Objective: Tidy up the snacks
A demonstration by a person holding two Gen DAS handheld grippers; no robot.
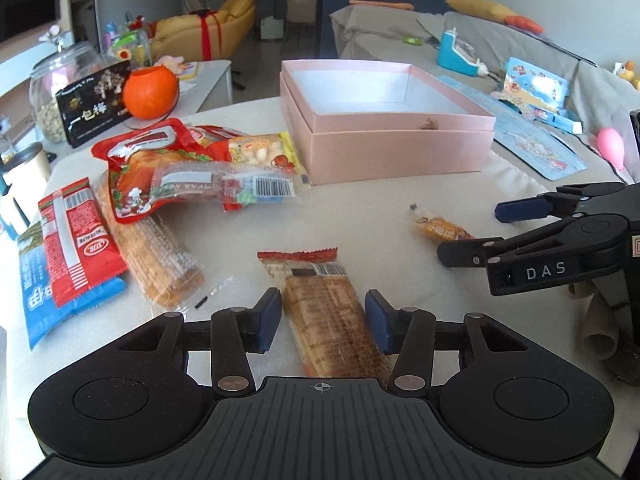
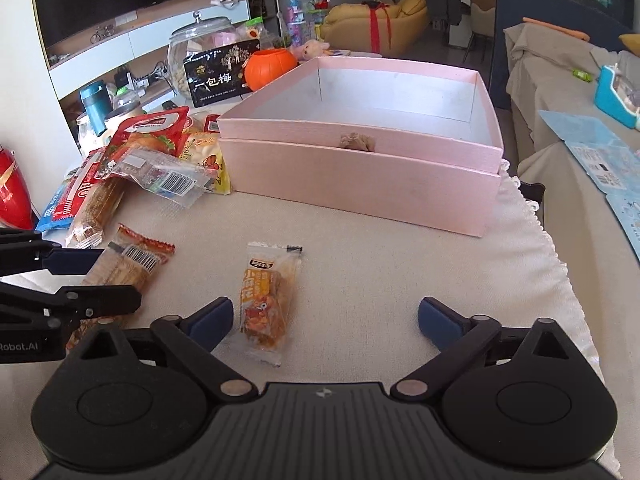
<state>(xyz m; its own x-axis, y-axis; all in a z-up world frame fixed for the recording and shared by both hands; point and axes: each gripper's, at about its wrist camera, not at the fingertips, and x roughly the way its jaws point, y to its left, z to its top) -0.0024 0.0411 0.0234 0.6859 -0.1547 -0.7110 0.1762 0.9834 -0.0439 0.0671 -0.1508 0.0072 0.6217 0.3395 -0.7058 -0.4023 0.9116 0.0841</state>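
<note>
Two handheld grippers over snack packets before an open pink box.

Left gripper, jaws partly apart, straddles a long biscuit packet with a barcode; pad contact cannot be told. Right gripper, marked "DAS", stands wide apart around a small orange snack packet, not touching. Far left, a black packet reads "一包梅". The pink box lies beyond.
</note>
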